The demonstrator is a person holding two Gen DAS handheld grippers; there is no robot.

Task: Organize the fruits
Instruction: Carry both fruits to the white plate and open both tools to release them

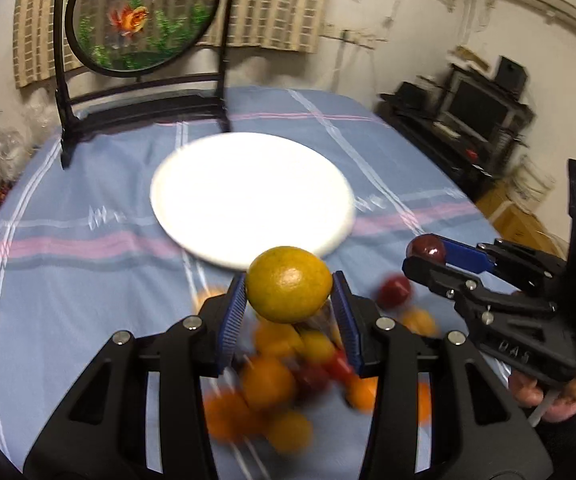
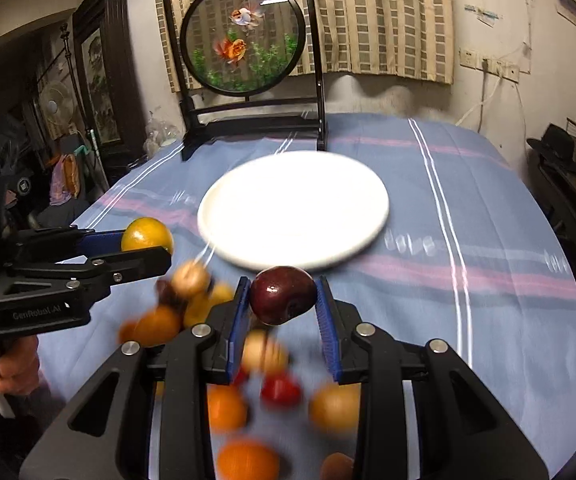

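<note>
Left gripper [image 1: 289, 304]: black jointed frame, ribbed blue pads [image 1: 233, 320] pressed on either flank of a round yellow-orange citrus [image 1: 289, 285] with dimpled skin, held clear above the tablecloth. Same gripper seen side-on from the right wrist [image 2: 155, 249], citrus [image 2: 147, 236] half masked by the near finger, faint lettering on the body hard to read. Hand [image 2: 11, 364] on its grip cut off at the frame's lower left.

Right gripper [image 2: 281, 300]: identical build, blue pads [image 2: 236, 320] clamped on a glossy dark red apple [image 2: 283, 295], also lifted off the cloth. From the left wrist [image 1: 428, 256], only the top of the apple [image 1: 426, 249] visible above the lower finger. Fingers of the hand [image 1: 556, 394] partly hidden behind the handle.

Loose fruit pile [image 1: 271, 384] beneath and behind both grippers, near the table's front edge: orange, yellow and red rounds, heavily motion-blurred, partly hidden by the gripper frames, kinds and count not determinable; likewise in the right wrist view [image 2: 255, 380].

White plate [image 1: 252, 200], round, shallow, smooth, overexposed, interior detail lost; at the table's middle, just beyond both held fruits [image 2: 294, 208].

Tablecloth [image 1: 67, 280]: blue woven fabric, pink and white stripes.

Round goldfish panel [image 1: 143, 20] in a black stand at the table's far edge, top cut off in the left wrist view; whole in the right wrist view [image 2: 243, 36]
</note>
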